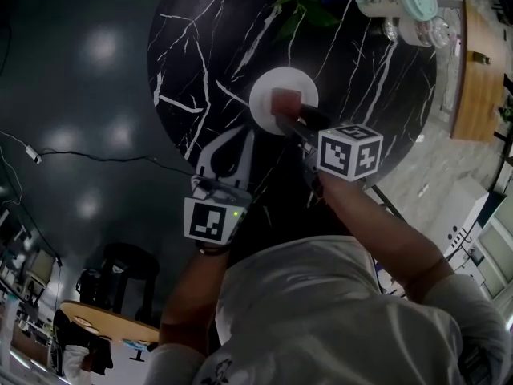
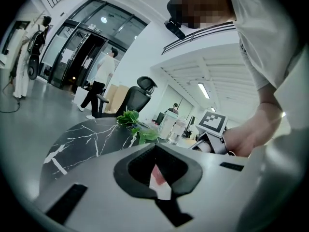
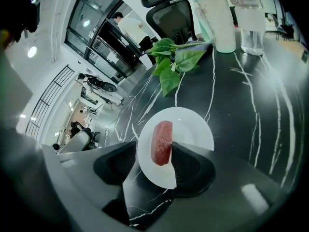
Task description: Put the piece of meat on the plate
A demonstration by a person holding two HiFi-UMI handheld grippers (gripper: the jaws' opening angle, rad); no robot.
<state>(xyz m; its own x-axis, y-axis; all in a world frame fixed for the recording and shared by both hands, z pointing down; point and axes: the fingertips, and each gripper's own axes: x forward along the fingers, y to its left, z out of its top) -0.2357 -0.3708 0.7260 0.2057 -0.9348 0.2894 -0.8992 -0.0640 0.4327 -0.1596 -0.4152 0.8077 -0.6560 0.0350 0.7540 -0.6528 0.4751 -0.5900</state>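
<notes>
A red piece of meat (image 3: 161,142) lies on the small white plate (image 3: 193,129) on the round black marble table (image 1: 200,46). My right gripper (image 3: 153,146) points down at the plate and stands open. The meat sits between its jaws, next to the right-hand pad and clear of the left-hand one. From the head view the plate (image 1: 268,91) and meat (image 1: 286,103) sit just beyond the right gripper (image 1: 288,119). My left gripper (image 1: 244,132) hovers left of it, shut and empty. In the left gripper view its tips (image 2: 155,151) meet, with the meat (image 2: 157,175) glimpsed behind them.
Green leaves (image 3: 176,57) lie behind the plate, with a lidded cup (image 3: 217,13) and a clear bottle (image 3: 251,18) farther back. An office chair (image 3: 169,13) stands beyond the table. A wooden table (image 1: 477,70) is off to the right. A person (image 2: 101,81) walks in the background.
</notes>
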